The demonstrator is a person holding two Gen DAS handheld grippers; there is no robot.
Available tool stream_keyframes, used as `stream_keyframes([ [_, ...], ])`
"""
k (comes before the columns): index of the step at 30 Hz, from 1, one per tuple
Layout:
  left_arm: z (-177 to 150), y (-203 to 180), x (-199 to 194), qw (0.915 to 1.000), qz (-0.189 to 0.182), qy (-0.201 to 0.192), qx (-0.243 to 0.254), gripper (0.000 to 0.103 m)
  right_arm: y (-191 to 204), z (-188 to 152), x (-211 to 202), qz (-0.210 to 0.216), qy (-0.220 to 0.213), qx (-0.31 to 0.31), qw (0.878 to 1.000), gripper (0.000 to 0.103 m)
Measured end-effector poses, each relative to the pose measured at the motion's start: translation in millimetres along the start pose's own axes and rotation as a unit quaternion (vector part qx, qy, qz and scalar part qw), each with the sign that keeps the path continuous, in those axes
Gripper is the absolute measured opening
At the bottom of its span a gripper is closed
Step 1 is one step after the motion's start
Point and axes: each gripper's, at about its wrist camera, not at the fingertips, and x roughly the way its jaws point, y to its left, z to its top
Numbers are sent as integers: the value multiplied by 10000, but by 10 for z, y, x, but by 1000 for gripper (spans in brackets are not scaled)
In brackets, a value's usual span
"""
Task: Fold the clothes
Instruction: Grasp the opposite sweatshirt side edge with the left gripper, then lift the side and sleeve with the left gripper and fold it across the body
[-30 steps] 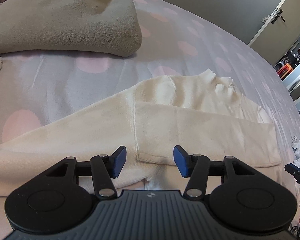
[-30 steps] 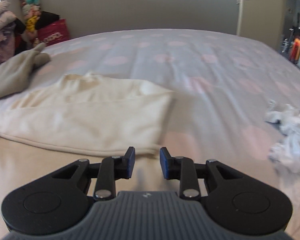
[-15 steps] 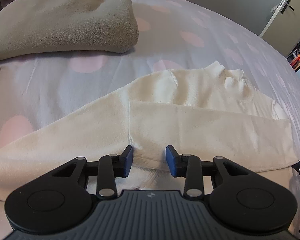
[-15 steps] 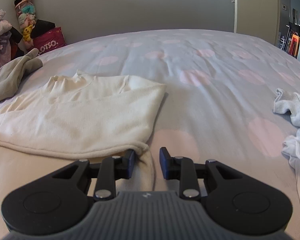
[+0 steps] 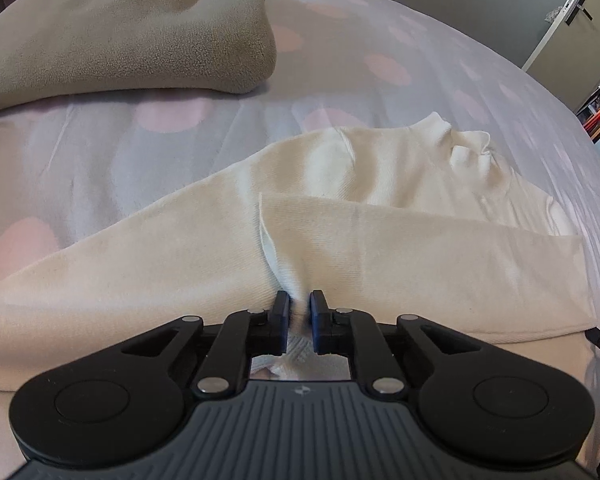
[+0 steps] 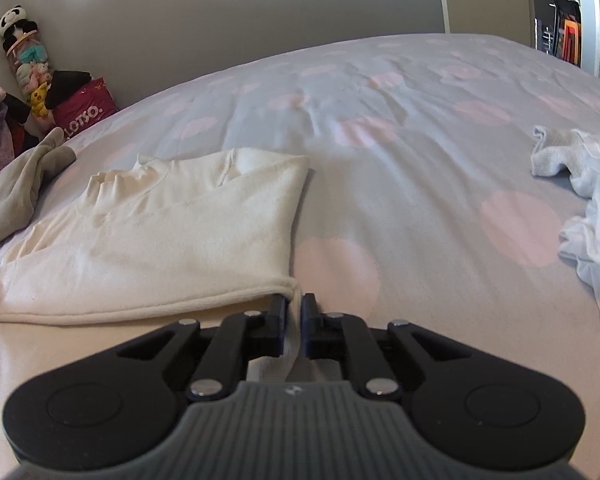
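A cream sweater (image 5: 380, 216) lies on the bed, neck toward the far side, one sleeve stretched out to the left, the other side folded over the body. My left gripper (image 5: 299, 307) is shut on the folded layer's near edge at its left corner. In the right wrist view the same cream sweater (image 6: 172, 240) lies left of centre. My right gripper (image 6: 294, 307) is shut on its near right corner at the hem.
A folded beige fleece (image 5: 120, 32) lies at the far left and also shows in the right wrist view (image 6: 16, 188). A pile of white clothes (image 6: 580, 192) lies at the right. The bed sheet (image 6: 400, 152) is lilac with pink dots. Soft toys and a pink bag (image 6: 84, 112) stand by the wall.
Both grippers moved forward onto the sweater's near edge and closed on the cloth; they were open a second ago.
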Motion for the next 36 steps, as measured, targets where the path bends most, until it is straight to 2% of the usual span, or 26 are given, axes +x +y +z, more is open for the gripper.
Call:
stream_keyframes([
  [5, -56, 219, -420, 9995, 206, -194, 145, 14, -13, -45, -264, -309, -65, 24, 9995, 15],
  [8, -102, 452, -765, 9989, 308, -343, 131, 25, 35, -79, -487, -259, -264, -15, 9993, 19],
  [10, -121, 632, -1040, 9974, 529, -474, 132, 32, 88, -130, -610, -212, -336, -38, 9992, 29],
  [12, -140, 848, -1318, 9951, 789, -597, 66, 36, 148, -179, -691, -151, -327, -101, 9993, 29],
  [16, -225, 1425, -1812, 9876, 1244, -851, -431, 37, 243, -227, -780, -138, -383, -261, 9988, 30],
  [20, -414, 2037, -2143, 9760, 1553, -1005, -1154, 38, 314, -267, -824, -124, -448, -386, 9982, 33],
  [23, -629, 2457, -2229, 9662, 1574, -1059, -1747, 40, 372, -297, -824, -135, -475, -544, 9973, 34],
  [27, -853, 2815, -2120, 9553, 1612, -979, -2276, 41, 411, -326, -814, -96, -487, -649, 9967, 37],
  [33, -1047, 3082, -1876, 9440, 1597, -920, -2738, 41, 456, -352, -764, -134, -433, -786, 9959, 37],
  [36, -1113, 3157, -1809, 9397, 1449, -1030, -2922, 40, 481, -367, -728, -167, -394, -857, 9954, 39],
])
